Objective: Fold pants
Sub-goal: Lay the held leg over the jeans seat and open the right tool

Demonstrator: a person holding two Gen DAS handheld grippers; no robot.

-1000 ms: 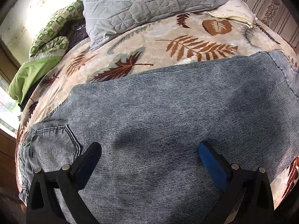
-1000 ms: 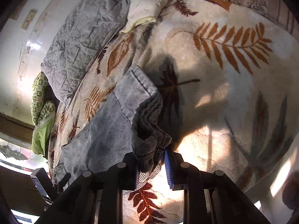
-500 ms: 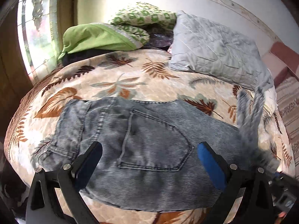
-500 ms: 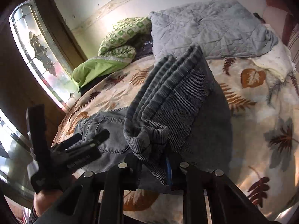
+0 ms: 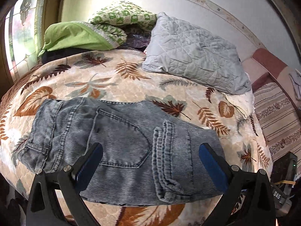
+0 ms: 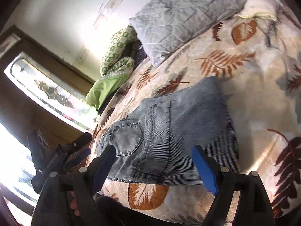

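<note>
left wrist view: pants (image 5: 120, 141) lie folded on the leaf blanket (image 5: 112, 81), hems doubled over the seat; left gripper (image 5: 150, 162) gapes empty, right gripper (image 6: 152, 165) jaws opening, nothing between, releasing the fold

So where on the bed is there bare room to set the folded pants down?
Free: the blanket between the pants and the grey pillow, and the strip right of the pants toward the striped cover. Crowded: the head of the bed, with the pillow and green bedding.
</note>
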